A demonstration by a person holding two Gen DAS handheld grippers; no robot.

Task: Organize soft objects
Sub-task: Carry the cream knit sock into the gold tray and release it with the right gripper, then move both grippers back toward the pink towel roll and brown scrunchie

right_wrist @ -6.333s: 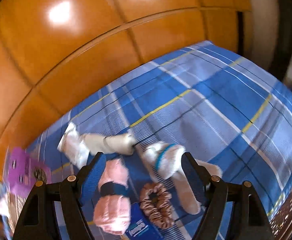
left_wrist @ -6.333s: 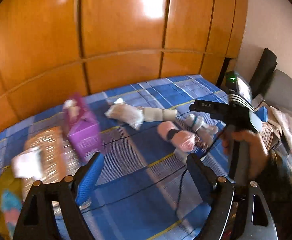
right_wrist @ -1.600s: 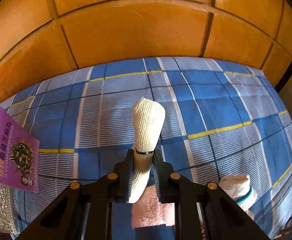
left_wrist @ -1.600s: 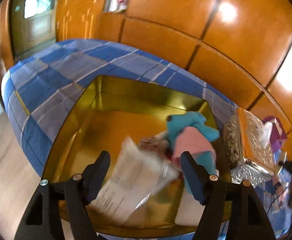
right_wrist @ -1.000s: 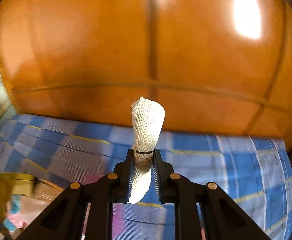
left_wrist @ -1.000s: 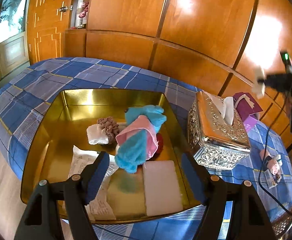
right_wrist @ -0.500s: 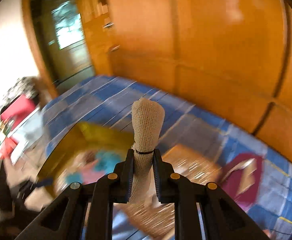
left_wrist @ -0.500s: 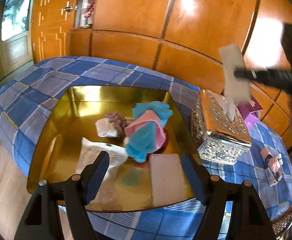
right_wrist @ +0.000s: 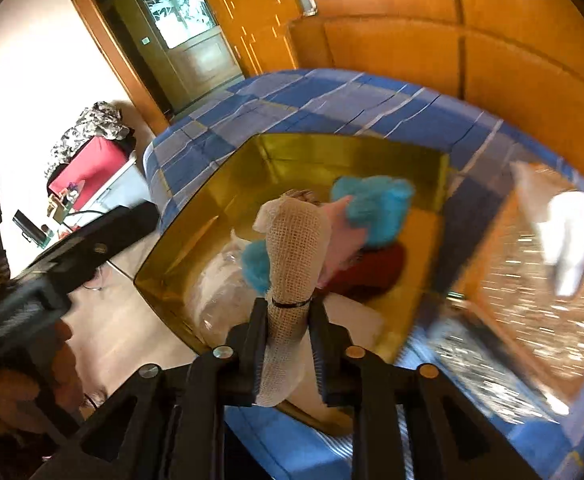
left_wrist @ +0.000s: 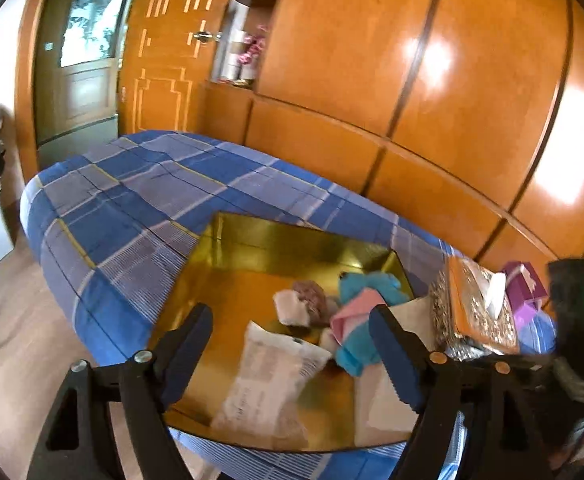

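Observation:
My right gripper [right_wrist: 288, 306] hangs over the near edge of the gold tray [right_wrist: 332, 152] with a beige gauze roll [right_wrist: 294, 248] upright between its fingers. Its jaws are opening, and the pads still touch the roll's banded waist. In the tray lie a teal and pink cloth [right_wrist: 372, 200], a dark red piece [right_wrist: 376, 268] and a clear plastic packet [left_wrist: 267, 376]. My left gripper [left_wrist: 287, 314] is over the tray's [left_wrist: 292, 236] near side. Its jaws are opening wide with nothing between them. A brown scrunchie [left_wrist: 312, 294] and a white pad [left_wrist: 384, 404] also lie there.
A silver and orange tissue box [left_wrist: 476, 312] stands right of the tray, a purple box [left_wrist: 524, 284] behind it. Both rest on a blue checked bedspread [left_wrist: 131, 200] against orange wood panels. Bare floor and a door lie to the left. A hand [right_wrist: 3, 392] holds the left tool.
The right gripper has swung down to the tray with the gauze roll, and its jaws have parted a little. The left gripper has drawn back and turned, jaws wider.

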